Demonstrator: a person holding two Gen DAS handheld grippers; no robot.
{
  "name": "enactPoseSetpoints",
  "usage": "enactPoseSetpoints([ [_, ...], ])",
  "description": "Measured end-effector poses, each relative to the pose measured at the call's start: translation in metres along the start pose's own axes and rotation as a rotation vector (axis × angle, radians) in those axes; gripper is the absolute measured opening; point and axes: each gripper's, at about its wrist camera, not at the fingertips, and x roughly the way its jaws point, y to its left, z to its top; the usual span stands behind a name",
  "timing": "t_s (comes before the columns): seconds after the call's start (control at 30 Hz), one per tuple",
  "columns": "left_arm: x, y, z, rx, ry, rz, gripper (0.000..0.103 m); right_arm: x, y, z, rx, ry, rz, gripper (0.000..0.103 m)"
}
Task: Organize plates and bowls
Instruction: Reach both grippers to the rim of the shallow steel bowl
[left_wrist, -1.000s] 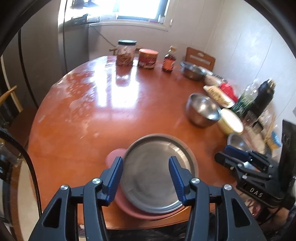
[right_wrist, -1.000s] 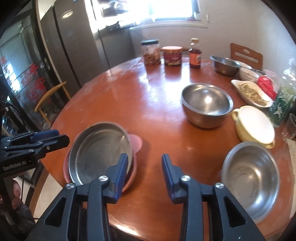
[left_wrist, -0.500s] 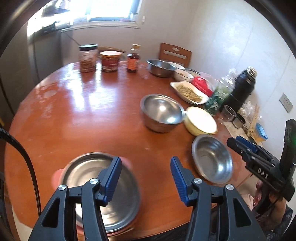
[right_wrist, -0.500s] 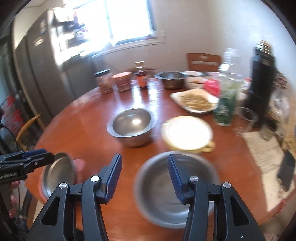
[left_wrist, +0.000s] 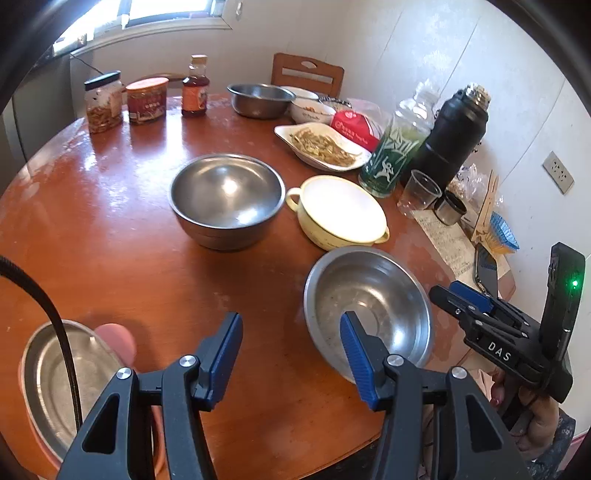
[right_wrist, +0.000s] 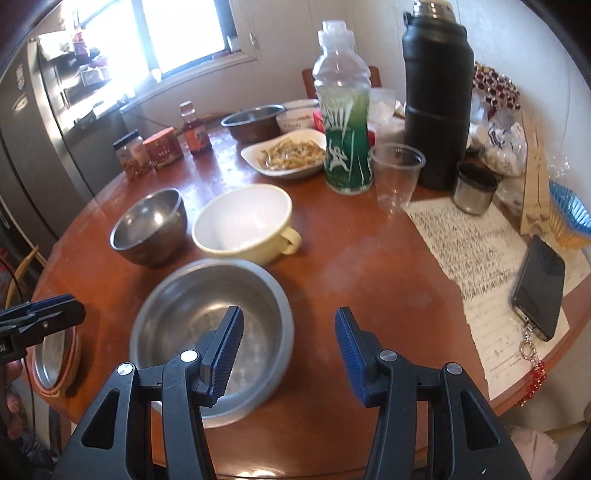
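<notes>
While both grippers hang over the near edge of the round wooden table, neither holds anything. Left gripper: blue pads spread wide, empty, above bare wood; its right pad overlaps the near rim of the shallow steel bowl in the left wrist view, contact not certain. Right gripper: jaws likewise spread, nothing between them; left pad sits over the same steel bowl's interior in the right wrist view, right pad over bare table.

Task items, from the left wrist view:
- Shallow steel bowl at 4 o'clock on the table, near the edge, empty.
- Deep steel bowl near table centre, upright, empty.
- Cream handled bowl just beside the deep bowl, toward 3 o'clock; close to the shallow bowl's far rim.
- Steel plate stacked on a pink plate at 8 o'clock, by the near edge; a black cable crosses in front.
- Another steel bowl at 1 o'clock, far side.

Other items: white dish of food at 2 o'clock; green-labelled bottle, black thermos and clear cup clustered at 3 o'clock; two jars and a sauce bottle at 11 to 12 o'clock. Phone lies on a written sheet in the right wrist view.
</notes>
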Motion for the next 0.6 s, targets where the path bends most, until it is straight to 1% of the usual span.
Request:
enactPoseSetpoints([
  [0.23,0.024,-0.008,0.002,-0.005,0.036,-0.001,0.055,0.016,-0.005,-0.001,-0.008,0.044,0.032,0.053],
  [0.4,0.037,-0.010,0.001,-0.010,0.057,-0.002,0.055,0.025,-0.003,-0.002,-0.030,0.069,0.046,0.046],
  [0.6,0.046,-0.014,0.001,0.004,0.069,0.007,0.055,0.032,-0.002,-0.001,-0.036,0.083,0.053,0.044],
])
